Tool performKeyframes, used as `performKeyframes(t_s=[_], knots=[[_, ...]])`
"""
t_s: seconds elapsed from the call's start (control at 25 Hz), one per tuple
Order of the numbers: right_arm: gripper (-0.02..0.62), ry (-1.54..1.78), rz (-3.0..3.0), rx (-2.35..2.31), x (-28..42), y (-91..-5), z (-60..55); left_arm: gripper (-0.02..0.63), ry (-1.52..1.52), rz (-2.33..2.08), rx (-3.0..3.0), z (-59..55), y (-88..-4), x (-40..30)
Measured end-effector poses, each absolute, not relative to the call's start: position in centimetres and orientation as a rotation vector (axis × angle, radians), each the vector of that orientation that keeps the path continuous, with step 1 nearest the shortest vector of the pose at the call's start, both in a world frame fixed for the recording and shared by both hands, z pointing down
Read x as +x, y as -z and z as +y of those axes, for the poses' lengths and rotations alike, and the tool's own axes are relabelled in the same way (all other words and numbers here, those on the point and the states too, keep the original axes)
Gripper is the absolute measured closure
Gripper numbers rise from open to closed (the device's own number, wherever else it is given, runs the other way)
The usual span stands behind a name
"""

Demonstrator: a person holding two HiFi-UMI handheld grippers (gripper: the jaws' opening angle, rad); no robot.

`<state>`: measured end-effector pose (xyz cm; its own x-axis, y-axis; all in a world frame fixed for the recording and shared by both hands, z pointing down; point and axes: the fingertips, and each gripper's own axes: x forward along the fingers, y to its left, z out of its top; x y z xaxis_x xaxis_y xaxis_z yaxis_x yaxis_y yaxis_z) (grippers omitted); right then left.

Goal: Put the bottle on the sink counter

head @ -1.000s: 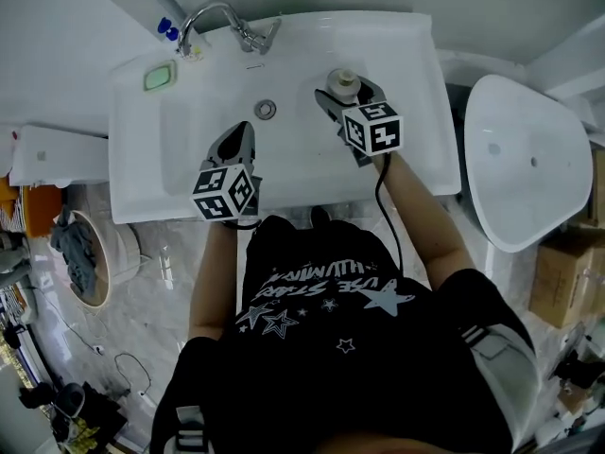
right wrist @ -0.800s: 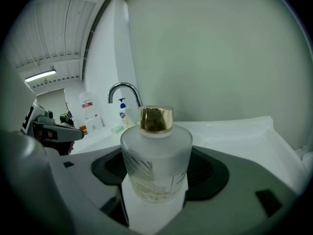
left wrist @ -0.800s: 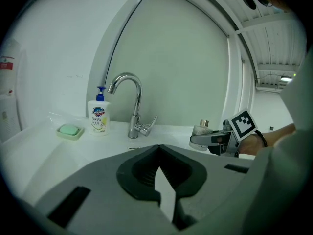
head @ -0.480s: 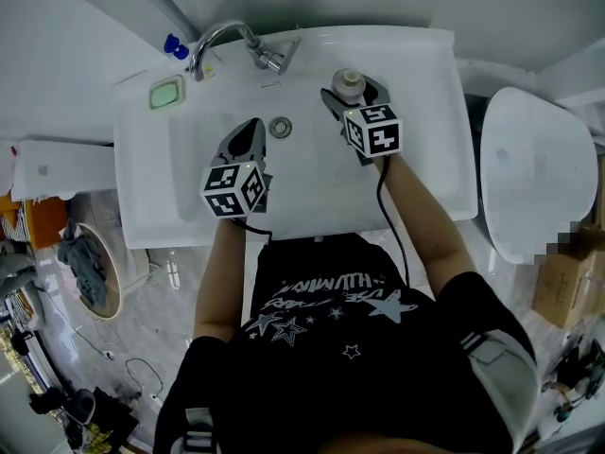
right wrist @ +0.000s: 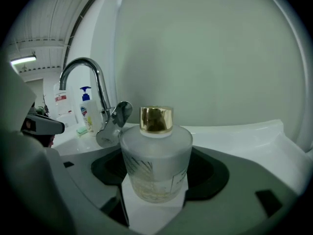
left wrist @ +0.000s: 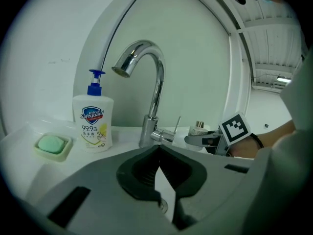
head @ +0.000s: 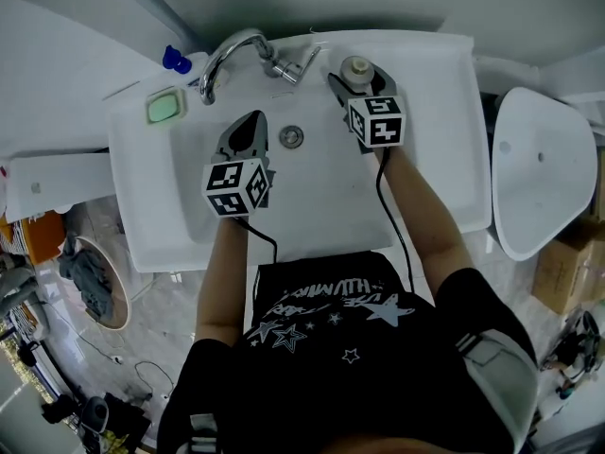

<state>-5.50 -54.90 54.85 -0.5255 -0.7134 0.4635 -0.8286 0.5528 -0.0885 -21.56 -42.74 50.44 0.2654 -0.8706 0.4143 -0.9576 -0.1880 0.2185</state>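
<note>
Frosted glass bottle with gold cap [right wrist: 155, 153] stands clamped in the right gripper [head: 358, 74]; the left gripper [left wrist: 157, 150] has its jaws together, empty.

Both bare forearms [head: 425, 218] reach forward; grey two-jaw left gripper [head: 251, 119], nearer, jaws pressed together; grey two-jaw right gripper [head: 360, 72], farther right, clamped on a frosted gold-capped bottle [right wrist: 155, 160]

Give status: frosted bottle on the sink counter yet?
Done: the frosted glass bottle with gold cap is at the white sink counter's back ledge, beside the chrome tap. In hand: right gripper clamps it; touchdown unclear. Remaining: release. Left gripper shut, empty.
</note>
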Motion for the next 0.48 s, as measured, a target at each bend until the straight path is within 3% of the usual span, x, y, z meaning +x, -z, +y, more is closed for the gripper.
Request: performKeyframes(t_s=[0.48], knots=[[0.275, -0.384, -2.371, 1.306, -7.3, -56.3, -57.8, 0.597, -0.263, -1.653, 2.104, -45.4, -51.8, -24.2]])
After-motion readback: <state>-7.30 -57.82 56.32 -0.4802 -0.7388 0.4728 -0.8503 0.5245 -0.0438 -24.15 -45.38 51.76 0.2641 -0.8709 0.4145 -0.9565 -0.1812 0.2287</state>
